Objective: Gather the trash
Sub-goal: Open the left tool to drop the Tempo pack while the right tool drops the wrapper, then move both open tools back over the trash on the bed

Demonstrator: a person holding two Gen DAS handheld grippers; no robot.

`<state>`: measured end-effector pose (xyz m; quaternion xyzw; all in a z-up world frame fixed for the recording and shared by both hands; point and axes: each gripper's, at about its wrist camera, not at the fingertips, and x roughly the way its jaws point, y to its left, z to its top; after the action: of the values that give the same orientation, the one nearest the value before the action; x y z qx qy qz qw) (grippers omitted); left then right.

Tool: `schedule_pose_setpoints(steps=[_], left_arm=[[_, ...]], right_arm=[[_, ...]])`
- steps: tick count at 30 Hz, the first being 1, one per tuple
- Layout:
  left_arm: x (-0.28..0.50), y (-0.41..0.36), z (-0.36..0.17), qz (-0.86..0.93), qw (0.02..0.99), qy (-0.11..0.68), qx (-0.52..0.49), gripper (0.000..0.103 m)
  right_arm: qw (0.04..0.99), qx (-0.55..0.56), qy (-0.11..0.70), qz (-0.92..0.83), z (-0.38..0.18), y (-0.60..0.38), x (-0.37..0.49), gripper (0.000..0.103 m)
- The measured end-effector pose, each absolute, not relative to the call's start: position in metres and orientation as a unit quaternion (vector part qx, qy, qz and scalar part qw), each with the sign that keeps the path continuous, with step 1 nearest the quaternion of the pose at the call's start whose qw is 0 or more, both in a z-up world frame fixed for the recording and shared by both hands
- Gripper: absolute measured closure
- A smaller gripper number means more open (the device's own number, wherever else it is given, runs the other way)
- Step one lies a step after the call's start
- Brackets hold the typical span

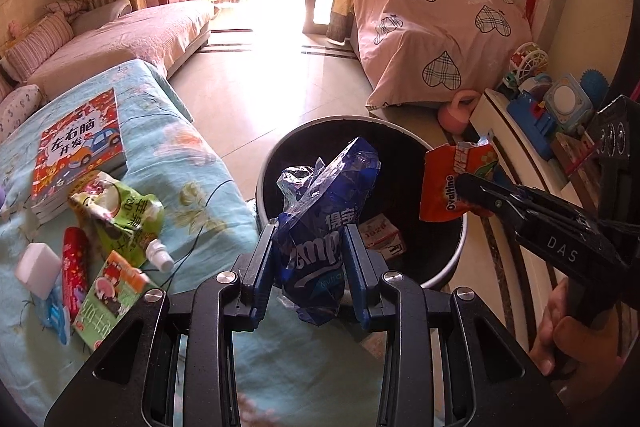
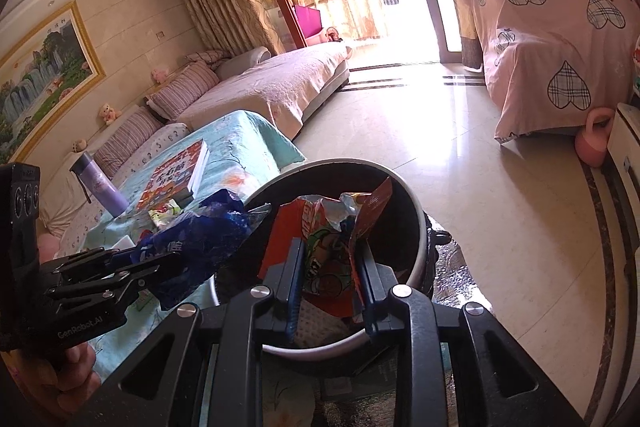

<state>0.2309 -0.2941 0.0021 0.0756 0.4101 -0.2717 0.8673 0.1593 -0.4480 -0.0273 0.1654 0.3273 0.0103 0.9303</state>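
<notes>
Left wrist view: left gripper (image 1: 308,247) pinches a blue tissue wrapper (image 1: 320,211) over the black trash bin (image 1: 452,255) beside the covered table (image 1: 208,187). Right wrist view: right gripper (image 2: 330,267) clamps an orange Ovaltine packet (image 2: 320,251) above that bin's mouth.

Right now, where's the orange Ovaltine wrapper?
The orange Ovaltine wrapper is between the fingers of the right gripper, over the right side of the black trash bin, right of the blue tissue pack held by the left gripper.
</notes>
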Motion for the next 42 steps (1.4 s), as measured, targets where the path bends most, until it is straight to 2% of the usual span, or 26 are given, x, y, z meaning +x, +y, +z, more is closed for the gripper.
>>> schedule_pose_setpoints(steps=[9,10,12,13,14,18,21,23,26,29,42], left_arm=[[0.244,-0.309,-0.013,-0.276,0.857,0.428,0.079,0.07],[0.245,-0.311,-0.014,-0.276,0.857,0.428,0.08,0.068],[0.246,-0.311,-0.014,-0.279,0.855,0.43,0.083,0.055],[0.245,-0.31,-0.014,-0.28,0.855,0.427,0.084,0.045],[0.243,-0.308,-0.013,-0.28,0.858,0.423,0.084,0.041],[0.236,-0.296,-0.011,-0.28,0.861,0.419,0.073,0.039],[0.228,-0.281,-0.008,-0.278,0.866,0.412,0.059,0.037],[0.221,-0.269,-0.007,-0.274,0.869,0.409,0.048,0.033],[0.211,-0.248,-0.007,-0.268,0.872,0.407,0.031,0.03],[0.202,-0.226,-0.008,-0.254,0.879,0.403,0.025,0.03],[0.17,-0.112,-0.027,-0.187,0.889,0.416,-0.033,0.029]], right_arm=[[0.923,0.165,0.347,0.011,-0.039,-0.455,0.176,0.076],[0.923,0.165,0.348,0.01,-0.04,-0.456,0.178,0.076],[0.923,0.162,0.348,0.009,-0.041,-0.455,0.181,0.072],[0.923,0.162,0.349,0.007,-0.042,-0.455,0.183,0.062],[0.922,0.166,0.35,0.006,-0.044,-0.457,0.183,0.054],[0.92,0.184,0.347,0.01,-0.046,-0.461,0.182,0.051],[0.919,0.194,0.342,0.016,-0.045,-0.458,0.176,0.043],[0.922,0.195,0.335,0.022,-0.042,-0.452,0.171,0.028],[0.927,0.194,0.32,0.034,-0.037,-0.439,0.161,0.012],[0.929,0.192,0.314,0.042,-0.036,-0.423,0.153,0.008],[0.923,0.198,0.32,0.079,-0.041,-0.354,0.12,0.006]])
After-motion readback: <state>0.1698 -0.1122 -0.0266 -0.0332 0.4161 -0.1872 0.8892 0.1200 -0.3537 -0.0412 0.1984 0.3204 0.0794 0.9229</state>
